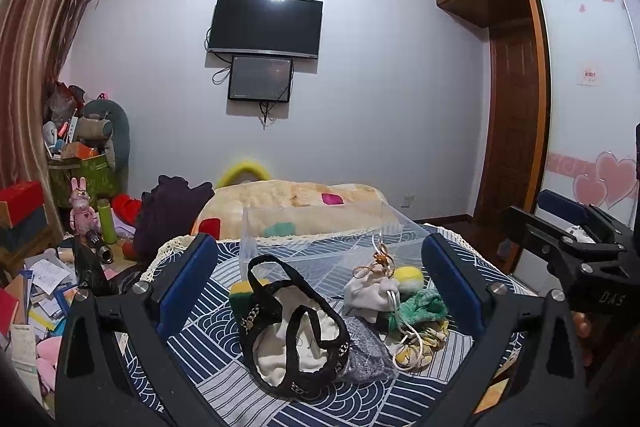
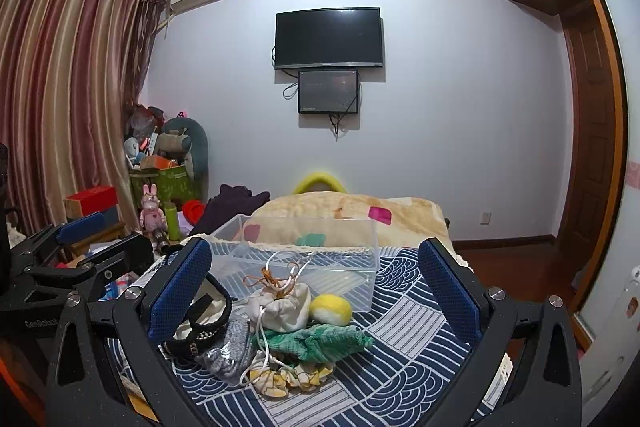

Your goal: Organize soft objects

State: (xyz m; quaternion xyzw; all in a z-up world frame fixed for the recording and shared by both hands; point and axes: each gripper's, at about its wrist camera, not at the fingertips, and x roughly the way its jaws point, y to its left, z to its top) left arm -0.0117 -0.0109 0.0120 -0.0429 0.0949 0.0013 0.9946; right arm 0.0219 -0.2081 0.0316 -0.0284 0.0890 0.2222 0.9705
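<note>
Here clear plastic bin [image 2: 316,247] holds nothing; soft items [image 2: 280,331] beside it.

The clear box [image 2: 320,259] looked like smooth glossy plastic, sitting on a matt woven cloth [image 2: 408,339] with a navy wave print. Right in front of the box were a soft cream drawstring pouch [image 2: 284,311], a fuzzy yellow felt ball [image 2: 331,310] and a nubbly green knit piece [image 2: 316,343]. Both grippers [image 1: 320,279] [image 2: 316,291] were matt black plastic with shiny metal screws and rough blue textured pads [image 2: 180,291].
</note>
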